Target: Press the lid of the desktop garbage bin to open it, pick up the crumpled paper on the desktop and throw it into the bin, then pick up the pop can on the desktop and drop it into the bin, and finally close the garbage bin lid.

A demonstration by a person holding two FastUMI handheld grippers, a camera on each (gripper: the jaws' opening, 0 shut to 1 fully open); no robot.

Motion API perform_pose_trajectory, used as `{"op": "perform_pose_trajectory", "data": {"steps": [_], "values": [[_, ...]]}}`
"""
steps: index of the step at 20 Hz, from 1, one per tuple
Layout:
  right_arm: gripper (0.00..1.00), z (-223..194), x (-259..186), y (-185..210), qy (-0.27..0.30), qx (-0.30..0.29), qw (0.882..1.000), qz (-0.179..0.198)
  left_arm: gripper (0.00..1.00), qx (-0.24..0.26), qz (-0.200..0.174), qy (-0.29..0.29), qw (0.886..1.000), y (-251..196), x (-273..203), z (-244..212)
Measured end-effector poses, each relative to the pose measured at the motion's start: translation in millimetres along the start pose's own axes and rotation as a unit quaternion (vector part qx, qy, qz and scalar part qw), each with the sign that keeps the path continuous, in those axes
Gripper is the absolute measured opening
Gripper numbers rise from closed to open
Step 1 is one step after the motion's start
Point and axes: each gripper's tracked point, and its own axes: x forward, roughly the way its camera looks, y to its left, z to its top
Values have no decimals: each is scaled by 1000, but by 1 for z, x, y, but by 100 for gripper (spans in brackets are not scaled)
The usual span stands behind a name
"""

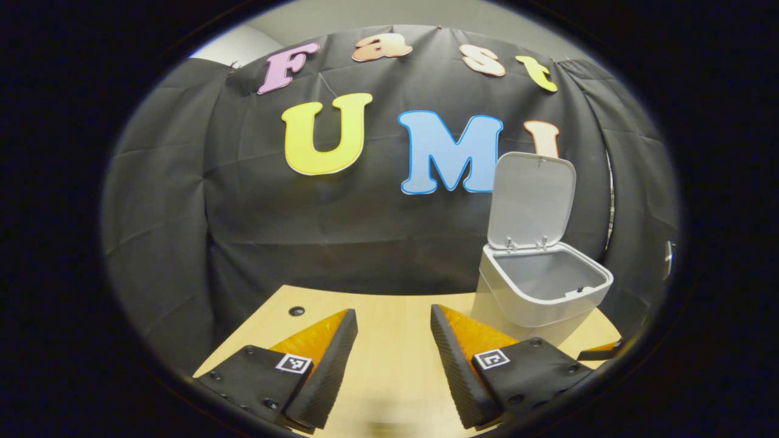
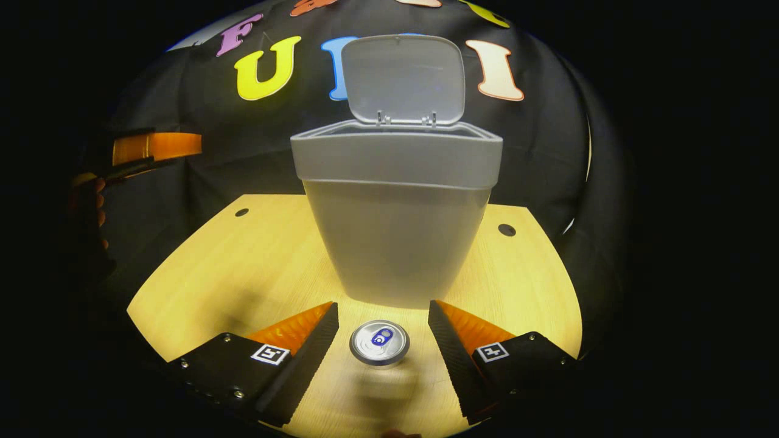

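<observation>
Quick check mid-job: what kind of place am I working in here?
Most likely a staged demo booth, not a real home: black cloth wall hung behind, a light wooden desktop, and on it just a white desktop bin, lid up, and a pop can.

Each gripper (image 1: 394,316) (image 2: 382,311) has two wedge-shaped, ribbed fingers on screwed mounting plates (each with a small square marker).

Bright overhead glare on desktop (image 2: 243,267), dim fisheye-warped edges.
</observation>
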Motion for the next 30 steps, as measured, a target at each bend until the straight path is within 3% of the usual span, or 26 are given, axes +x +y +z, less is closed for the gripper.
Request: {"op": "perform_pose_trajectory", "data": {"steps": [5, 10, 18, 20, 30], "values": [[96, -23, 15, 3, 33, 0, 999, 7, 78, -6, 16, 3, 1000, 15, -8, -5], [96, -41, 24, 6, 65, 4, 998, 12, 85, -7, 29, 8, 1000, 26, -13, -12], [95, -56, 34, 5, 96, -1, 995, 7, 86, -13, 44, 10, 999, 42, -20, -18], [86, -54, 33, 6, 94, -2, 996, 5, 86, -14, 45, 11, 999, 43, -22, -19], [86, 0, 1, 15, 29, 2, 999, 17, 85, -12, 29, 13, 999, 34, -20, -22]]}}
